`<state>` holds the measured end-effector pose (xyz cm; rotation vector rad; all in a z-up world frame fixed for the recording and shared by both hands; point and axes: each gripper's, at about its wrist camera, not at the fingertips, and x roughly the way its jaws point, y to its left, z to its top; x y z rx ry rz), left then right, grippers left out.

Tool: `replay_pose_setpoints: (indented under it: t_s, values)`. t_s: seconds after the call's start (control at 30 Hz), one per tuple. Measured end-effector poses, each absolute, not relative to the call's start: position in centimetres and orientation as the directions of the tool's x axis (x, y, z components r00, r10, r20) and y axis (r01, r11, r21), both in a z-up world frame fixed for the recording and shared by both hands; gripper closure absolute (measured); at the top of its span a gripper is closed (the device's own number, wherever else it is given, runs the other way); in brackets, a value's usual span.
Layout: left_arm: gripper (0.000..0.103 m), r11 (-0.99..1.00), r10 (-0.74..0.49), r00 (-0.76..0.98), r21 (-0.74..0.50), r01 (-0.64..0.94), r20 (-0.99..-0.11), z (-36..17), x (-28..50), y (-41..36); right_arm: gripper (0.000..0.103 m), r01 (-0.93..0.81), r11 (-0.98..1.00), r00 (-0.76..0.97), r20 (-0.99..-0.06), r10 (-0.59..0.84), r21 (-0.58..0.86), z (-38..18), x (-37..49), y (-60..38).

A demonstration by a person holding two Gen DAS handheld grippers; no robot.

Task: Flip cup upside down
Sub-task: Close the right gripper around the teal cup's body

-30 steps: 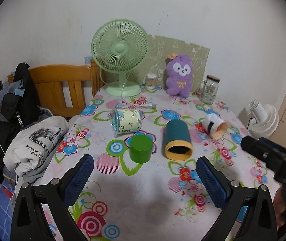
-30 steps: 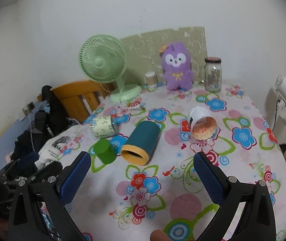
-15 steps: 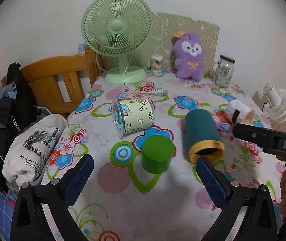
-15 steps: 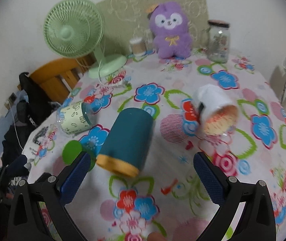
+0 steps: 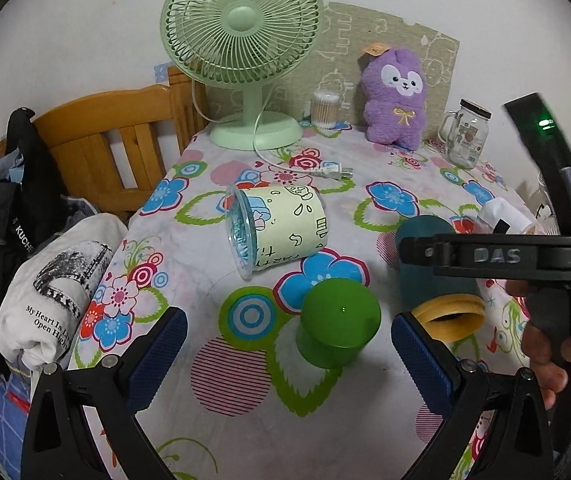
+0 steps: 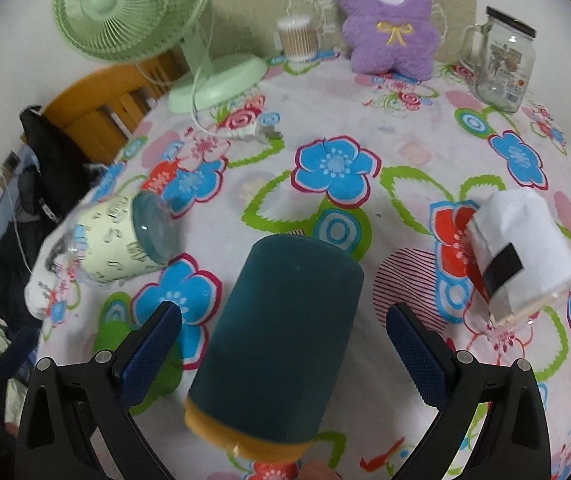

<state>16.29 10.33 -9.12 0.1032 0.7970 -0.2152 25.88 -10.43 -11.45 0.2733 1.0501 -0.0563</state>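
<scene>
Right wrist view: right gripper point(image 6: 283, 344) is sitting wide open, straddling the dark teal cylindrical cup with yellow rim point(image 6: 281, 344); pads are flanking the body, not touching yet. Cup is lying on its side on the floral tablecloth point(image 6: 405, 152), rim toward the camera, between the pale green printed cup point(image 6: 113, 240) and the white paper-wrapped clear cup point(image 6: 525, 256).

Handling guess: looking like light, rigid plastic with a smooth wall, so it's probably rolling or slipping easily. Best hold is mid-body across the diameter, away from the rim; near edge is blurred, so rim detail is unclear.

Left gripper point(image 5: 285, 352) is also wide open, holding nothing, hovering over the upside-down small green cup point(image 5: 339, 320).

Versus half a second ago: right gripper has been closing in, cup now between the jaws rather than ahead of them. Left view is tighter on the green cup.
</scene>
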Motion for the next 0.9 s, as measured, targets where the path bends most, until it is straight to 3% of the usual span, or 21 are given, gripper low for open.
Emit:
replay_pose_setpoints:
  t_s: [0.1,0.17,0.27,0.9]
  values:
    - [0.0,0.973,-0.154,0.679,0.008,0.23,-0.718,-9.0,16.1,10.4,0.002,0.173,0.965,0.462,-0.881,0.097,0.197,-12.4,26.6,-10.2]
    - [0.0,0.974,-0.157,0.682,0.004,0.228,-0.715,-8.8,15.9,10.5,0.016,0.157,0.969,0.437,-0.893,0.107,0.193,-13.0,26.9,-9.9]
    - [0.0,0.974,-0.162,0.684,-0.005,0.225,-0.712,-8.5,15.6,10.7,0.025,0.137,0.975,0.416,-0.904,0.103,0.174,-13.6,27.0,-9.4]
    - [0.0,0.968,-0.219,0.709,-0.057,0.246,-0.67,-5.9,9.5,11.7,0.031,0.026,0.973,0.486,-0.853,0.188,0.229,-8.2,19.5,-8.7]
